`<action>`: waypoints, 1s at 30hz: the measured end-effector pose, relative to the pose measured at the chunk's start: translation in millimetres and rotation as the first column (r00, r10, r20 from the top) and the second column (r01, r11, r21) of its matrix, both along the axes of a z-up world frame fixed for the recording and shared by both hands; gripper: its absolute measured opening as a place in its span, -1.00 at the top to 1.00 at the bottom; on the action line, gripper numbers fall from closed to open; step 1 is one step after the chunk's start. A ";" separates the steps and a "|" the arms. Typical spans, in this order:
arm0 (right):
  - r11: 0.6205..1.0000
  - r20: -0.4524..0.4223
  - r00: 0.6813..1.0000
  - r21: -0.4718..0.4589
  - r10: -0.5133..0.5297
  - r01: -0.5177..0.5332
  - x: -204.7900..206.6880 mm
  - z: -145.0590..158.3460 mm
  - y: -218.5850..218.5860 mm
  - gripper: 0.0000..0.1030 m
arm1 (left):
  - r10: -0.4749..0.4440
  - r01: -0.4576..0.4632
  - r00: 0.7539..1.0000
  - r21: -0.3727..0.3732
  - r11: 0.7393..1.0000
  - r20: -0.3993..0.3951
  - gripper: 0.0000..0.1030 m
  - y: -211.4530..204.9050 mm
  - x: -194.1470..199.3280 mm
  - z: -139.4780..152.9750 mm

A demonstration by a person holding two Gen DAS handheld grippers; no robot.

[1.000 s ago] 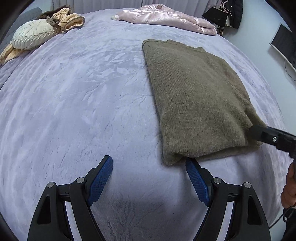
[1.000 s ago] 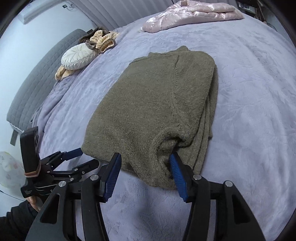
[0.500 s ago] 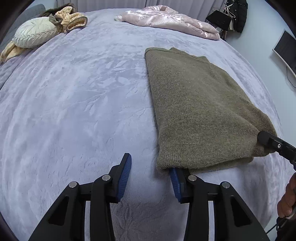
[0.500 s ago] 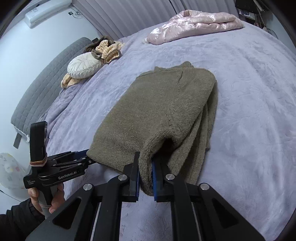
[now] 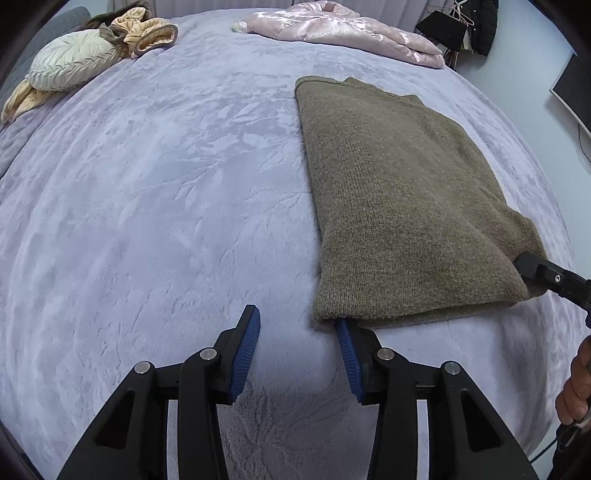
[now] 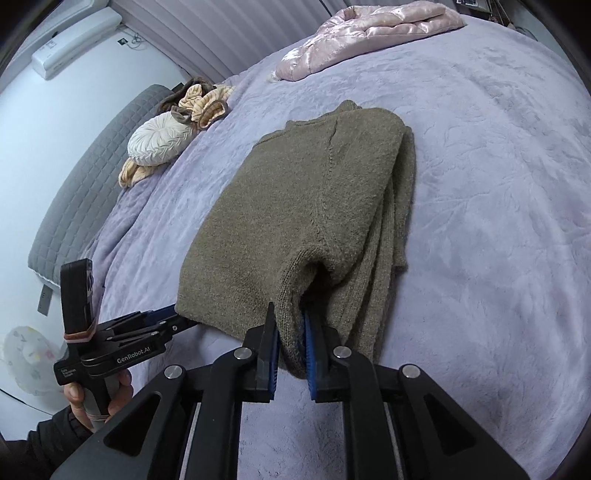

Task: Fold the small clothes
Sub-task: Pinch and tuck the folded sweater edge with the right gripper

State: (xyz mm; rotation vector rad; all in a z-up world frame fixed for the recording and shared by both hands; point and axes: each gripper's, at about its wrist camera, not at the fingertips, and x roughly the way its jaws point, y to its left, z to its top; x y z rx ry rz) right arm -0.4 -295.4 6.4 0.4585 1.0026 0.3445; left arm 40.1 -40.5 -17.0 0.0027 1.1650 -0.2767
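An olive knitted sweater [image 5: 399, 206] lies folded lengthwise on the lilac plush bed [image 5: 147, 192]. My left gripper [image 5: 297, 320] stands at its near left corner. The jaws are partly apart over bare blanket, and the right fingertip [image 5: 341, 328] is tucked under the sweater's edge. In the right wrist view the sweater [image 6: 295, 206] reaches down to my right gripper [image 6: 289, 314]. Its pads pinch the raised near fold of the hem, though the jaws are easing open a little. The left gripper [image 6: 166, 317], held by a hand, shows there at the sweater's other near corner.
A shiny pink jacket [image 5: 343, 29] lies at the far edge of the bed. A round cream cushion [image 5: 70, 62] and tan garments [image 5: 147, 31] sit at the far left by the grey headboard [image 6: 81, 184]. A dark screen [image 5: 572, 92] hangs on the right wall.
Both pairs of jaws have narrowed. The right gripper closed on the sweater's near fold and drew it up slightly. The left gripper's right finger slid under the sweater's corner.
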 end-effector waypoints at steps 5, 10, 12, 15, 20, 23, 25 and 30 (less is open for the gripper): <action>0.999 0.018 0.999 0.017 -0.041 0.040 -0.8 8.8 -5.6 0.15 | -0.079 0.080 0.997 -0.081 0.993 0.020 0.14 7.3 -28.1 26.9; 0.998 0.107 0.992 0.027 -0.060 0.057 -4.5 27.5 -4.9 0.15 | -0.075 0.086 0.993 -0.135 0.987 0.087 0.14 -0.8 -16.3 54.5; 0.998 0.106 0.994 0.054 -0.016 0.011 2.5 28.0 6.4 0.15 | -0.037 0.051 0.996 -0.169 0.984 0.081 0.14 -9.2 5.6 57.2; 0.994 0.129 0.991 0.101 0.033 -0.046 11.6 26.3 21.0 0.15 | -0.014 0.024 0.998 -0.189 0.982 0.054 0.14 -22.3 31.1 49.4; 0.995 0.058 0.998 0.100 -0.034 0.028 26.2 2.7 7.0 0.15 | 0.025 -0.026 0.999 -0.061 0.998 -0.023 -0.70 -32.8 53.2 6.7; 0.994 -0.004 0.998 0.089 -0.068 0.068 27.0 -14.2 -9.2 0.16 | 0.035 -0.035 0.999 -0.075 0.997 0.001 -0.80 -25.7 51.1 -1.2; 0.994 0.015 0.998 0.091 -0.054 0.053 24.4 -10.7 -10.9 0.16 | 0.032 -0.033 0.999 -0.105 0.994 -0.011 -0.79 -22.9 51.6 5.9; 0.996 0.107 0.992 0.060 -0.068 0.062 41.5 17.2 -13.9 -0.34 | -0.015 0.021 0.997 -0.085 0.996 0.071 -0.79 -43.9 62.6 35.1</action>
